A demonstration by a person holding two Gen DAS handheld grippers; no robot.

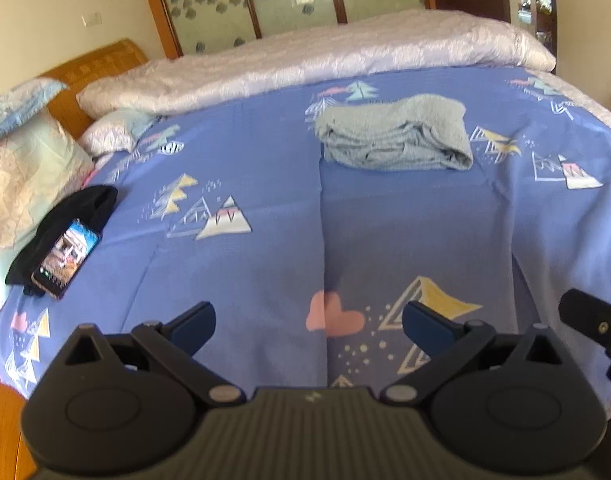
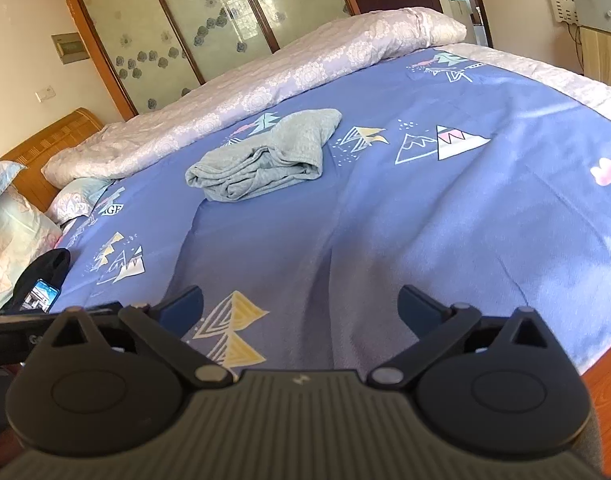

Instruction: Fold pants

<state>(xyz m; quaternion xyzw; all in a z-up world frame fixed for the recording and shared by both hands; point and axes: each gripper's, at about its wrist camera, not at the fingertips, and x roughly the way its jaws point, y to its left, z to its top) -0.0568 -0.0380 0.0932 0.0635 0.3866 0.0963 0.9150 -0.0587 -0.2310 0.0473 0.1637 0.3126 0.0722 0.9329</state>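
Observation:
Grey pants (image 1: 395,138) lie folded in a thick bundle on the blue patterned bedsheet (image 1: 265,168), well beyond both grippers. The right wrist view shows the same pants (image 2: 265,158) left of centre, with one corner sticking out toward the far side. My left gripper (image 1: 308,322) is open near the bed's front edge, with only sheet between its fingers. My right gripper (image 2: 301,306) is open wide over the sheet (image 2: 445,208), holding nothing. A black part of the right gripper (image 1: 593,328) shows at the right edge of the left wrist view.
A phone (image 1: 67,258) with a lit screen rests on a black cloth (image 1: 71,220) at the left of the bed. Pillows (image 1: 21,176) and a wooden headboard (image 1: 97,60) stand at the left. A rolled pale quilt (image 1: 305,64) runs along the far side.

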